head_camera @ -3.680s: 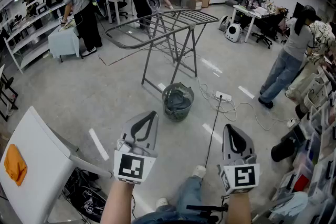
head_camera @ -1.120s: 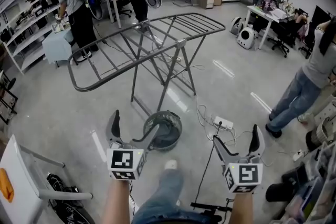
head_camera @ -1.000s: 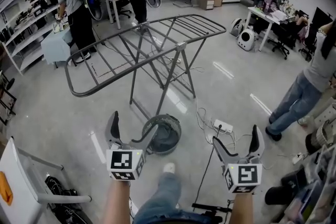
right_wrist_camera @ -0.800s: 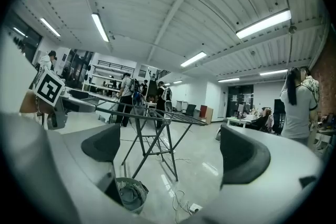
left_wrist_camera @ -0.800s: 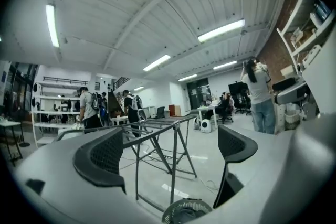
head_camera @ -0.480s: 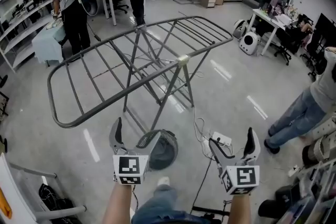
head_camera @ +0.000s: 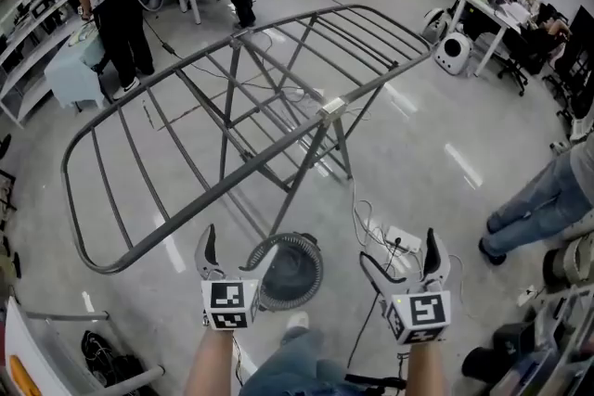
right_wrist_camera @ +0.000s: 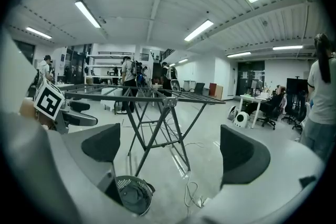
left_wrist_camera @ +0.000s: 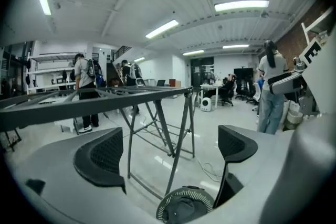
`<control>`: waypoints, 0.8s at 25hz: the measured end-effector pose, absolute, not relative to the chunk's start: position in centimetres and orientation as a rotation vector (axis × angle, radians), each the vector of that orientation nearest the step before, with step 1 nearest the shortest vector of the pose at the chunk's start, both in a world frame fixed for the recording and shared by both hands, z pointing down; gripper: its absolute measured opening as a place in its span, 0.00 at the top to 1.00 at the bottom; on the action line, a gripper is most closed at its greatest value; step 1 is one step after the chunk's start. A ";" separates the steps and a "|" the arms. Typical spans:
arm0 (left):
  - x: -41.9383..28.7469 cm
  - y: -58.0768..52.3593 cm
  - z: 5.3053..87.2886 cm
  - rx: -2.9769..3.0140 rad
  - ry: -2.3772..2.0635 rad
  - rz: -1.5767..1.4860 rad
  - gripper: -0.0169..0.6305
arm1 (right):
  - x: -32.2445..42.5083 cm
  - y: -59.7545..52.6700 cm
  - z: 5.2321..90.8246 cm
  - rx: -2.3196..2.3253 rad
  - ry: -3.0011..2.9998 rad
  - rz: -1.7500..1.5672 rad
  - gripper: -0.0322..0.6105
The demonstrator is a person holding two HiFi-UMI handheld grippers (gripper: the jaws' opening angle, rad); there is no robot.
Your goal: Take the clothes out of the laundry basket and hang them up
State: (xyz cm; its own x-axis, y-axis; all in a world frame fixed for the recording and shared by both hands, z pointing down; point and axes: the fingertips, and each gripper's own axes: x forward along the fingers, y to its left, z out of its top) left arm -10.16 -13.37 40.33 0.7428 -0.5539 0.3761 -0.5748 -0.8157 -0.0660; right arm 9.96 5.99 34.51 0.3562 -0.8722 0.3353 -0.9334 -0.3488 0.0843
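Observation:
A round grey laundry basket [head_camera: 290,271] with dark clothes [head_camera: 287,274] inside stands on the floor just ahead of my feet; it also shows low in the left gripper view as the basket [left_wrist_camera: 185,207] and in the right gripper view as the basket [right_wrist_camera: 135,194]. A grey folding drying rack [head_camera: 241,111] with bare rails spreads above and beyond it. My left gripper [head_camera: 233,253] is open beside the basket's left rim, above it. My right gripper [head_camera: 401,257] is open to the basket's right. Both hold nothing.
A white power strip [head_camera: 402,240] and a tangle of cables [head_camera: 371,218] lie right of the basket. People stand at the back left [head_camera: 116,0] and at the right [head_camera: 543,199]. Desks and white robots [head_camera: 455,51] sit at the far right. A white table edge [head_camera: 37,357] is at lower left.
The view has advanced toward the rack and basket, which now appear closer and larger. Both grippers opened between 3.7 s and 1.1 s ago and have stayed open since.

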 end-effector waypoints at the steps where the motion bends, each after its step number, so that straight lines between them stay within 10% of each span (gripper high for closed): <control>1: -10.0 -13.8 41.2 2.866 -0.932 0.613 0.10 | 10.2 5.6 35.3 2.351 -1.613 0.361 0.06; 20: -13.1 -15.9 57.1 2.613 -1.016 0.830 0.10 | 6.6 -1.1 53.3 1.926 -1.805 0.585 0.07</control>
